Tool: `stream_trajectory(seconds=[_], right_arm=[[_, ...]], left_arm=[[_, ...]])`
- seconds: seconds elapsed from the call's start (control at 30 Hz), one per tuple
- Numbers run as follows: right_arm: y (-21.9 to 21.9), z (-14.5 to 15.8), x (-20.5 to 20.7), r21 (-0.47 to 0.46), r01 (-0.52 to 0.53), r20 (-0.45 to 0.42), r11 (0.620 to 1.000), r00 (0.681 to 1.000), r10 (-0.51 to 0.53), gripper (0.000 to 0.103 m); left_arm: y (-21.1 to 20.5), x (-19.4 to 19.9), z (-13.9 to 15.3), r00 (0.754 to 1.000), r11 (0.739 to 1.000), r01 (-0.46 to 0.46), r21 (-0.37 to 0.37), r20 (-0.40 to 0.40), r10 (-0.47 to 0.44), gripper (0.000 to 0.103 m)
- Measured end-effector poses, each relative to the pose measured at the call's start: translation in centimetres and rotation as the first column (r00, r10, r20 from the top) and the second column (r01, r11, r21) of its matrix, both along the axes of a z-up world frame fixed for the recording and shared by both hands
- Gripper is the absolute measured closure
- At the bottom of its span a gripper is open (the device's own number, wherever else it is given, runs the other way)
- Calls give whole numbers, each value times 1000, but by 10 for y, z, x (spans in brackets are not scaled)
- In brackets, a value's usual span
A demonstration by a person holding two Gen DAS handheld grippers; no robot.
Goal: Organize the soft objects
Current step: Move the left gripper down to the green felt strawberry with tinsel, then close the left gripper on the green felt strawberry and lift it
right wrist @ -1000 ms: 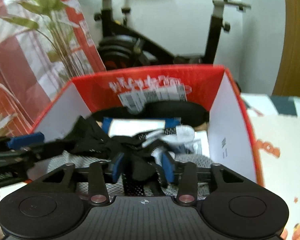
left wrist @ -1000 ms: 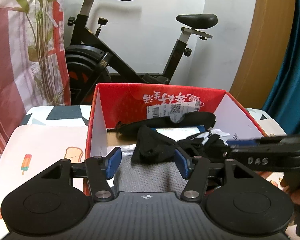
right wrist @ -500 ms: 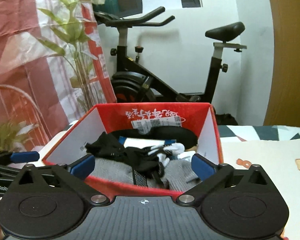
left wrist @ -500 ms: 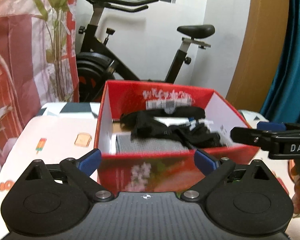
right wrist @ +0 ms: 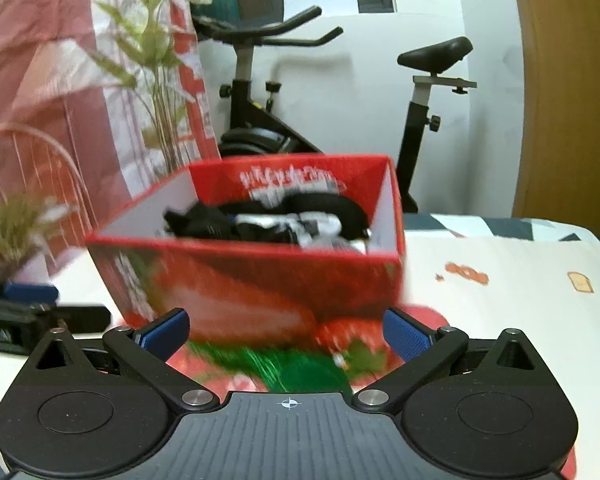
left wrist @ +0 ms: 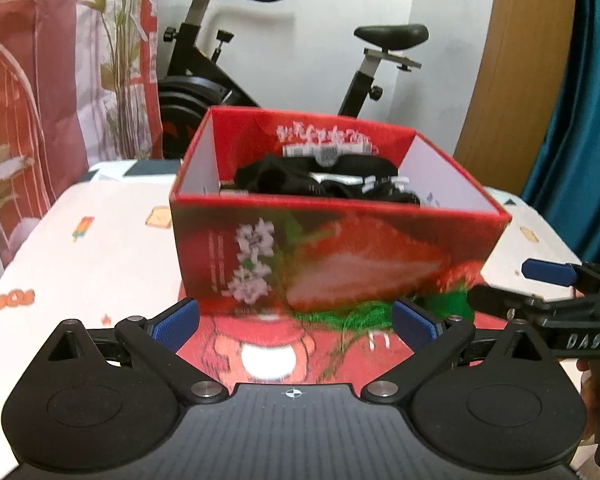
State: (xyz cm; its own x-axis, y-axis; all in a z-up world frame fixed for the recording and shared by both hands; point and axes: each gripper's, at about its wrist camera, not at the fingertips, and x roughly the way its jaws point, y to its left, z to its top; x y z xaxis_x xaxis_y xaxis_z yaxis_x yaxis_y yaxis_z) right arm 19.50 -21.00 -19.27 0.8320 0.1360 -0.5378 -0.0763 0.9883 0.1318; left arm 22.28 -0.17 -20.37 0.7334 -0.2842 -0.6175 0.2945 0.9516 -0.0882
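A red strawberry-print box (left wrist: pixel 332 256) (right wrist: pixel 260 276) stands on the patterned tablecloth. Inside it lies a heap of black cloth (left wrist: pixel 284 178) (right wrist: pixel 204 222) mixed with white-and-black pieces (right wrist: pixel 300 226). My left gripper (left wrist: pixel 294 326) hangs open in front of the box's near wall, nothing between its blue pads. The right gripper (right wrist: pixel 286 330) is open too, off the box's front right corner, empty. In the left wrist view the right gripper (left wrist: pixel 540 284) shows at the right edge; in the right wrist view the left gripper (right wrist: pixel 32 304) shows at the left.
A red cartoon mat (left wrist: pixel 276 356) with green print lies under and before the box. An exercise bike (left wrist: pixel 228 80) stands behind the table, with a red patterned curtain (left wrist: pixel 40 80) and a plant (right wrist: pixel 156 60) to the left, a teal curtain (left wrist: pixel 580 100) to the right.
Both grippers let go of the black cloth inside the box, opened wide and drew back out, low in front of the box. The cloth stays in the box.
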Motion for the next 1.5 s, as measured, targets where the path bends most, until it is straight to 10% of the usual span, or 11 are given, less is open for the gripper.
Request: stream_trajectory(seconds=[0.6, 0.93, 1.5], right_arm=[[-3, -65, -11, -89, -134, -97, 987, 987, 125, 24], [-17, -70, 7, -38, -137, -94, 990, 987, 133, 32], [-18, -78, 12, 3, -183, -83, 983, 980, 183, 55]], left_arm=[[-35, 9, -32, 992, 997, 75, -30, -96, -77, 2], [-84, 21, -42, 966, 970, 197, -141, -140, -216, 39], [-98, 34, -54, 944, 940, 237, -245, -170, -282, 68]])
